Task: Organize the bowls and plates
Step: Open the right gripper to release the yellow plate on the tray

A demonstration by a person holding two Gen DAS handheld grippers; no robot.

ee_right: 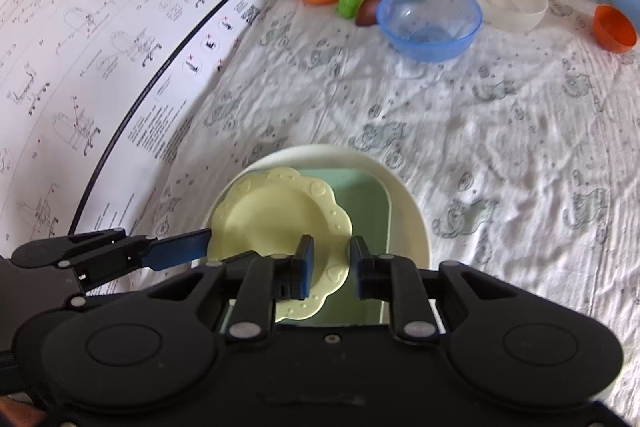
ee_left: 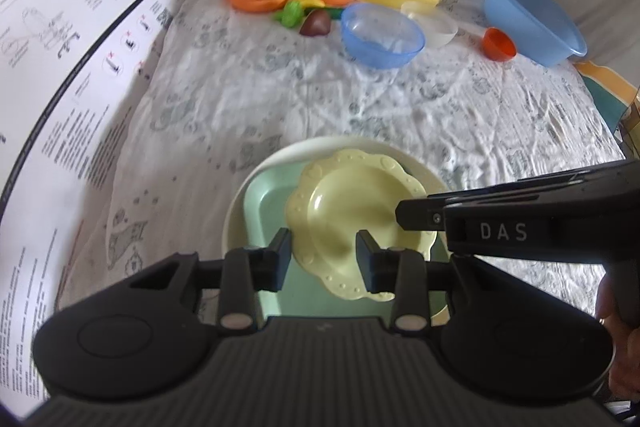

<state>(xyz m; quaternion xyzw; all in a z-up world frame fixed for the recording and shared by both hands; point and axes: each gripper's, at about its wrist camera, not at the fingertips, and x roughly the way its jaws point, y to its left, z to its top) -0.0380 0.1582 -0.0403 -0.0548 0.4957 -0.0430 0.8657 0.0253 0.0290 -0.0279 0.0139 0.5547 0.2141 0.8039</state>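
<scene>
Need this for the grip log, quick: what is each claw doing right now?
Left claw: closed on the rim of the yellow plate.
Right claw: closed on the same plate's opposite rim.

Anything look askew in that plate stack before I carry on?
Yes. The pale yellow scalloped plate sits tilted and off-centre on the green square tray, overhanging one corner instead of lying flat. The tray rests inside the white round plate. No spill or damage shows.
</scene>
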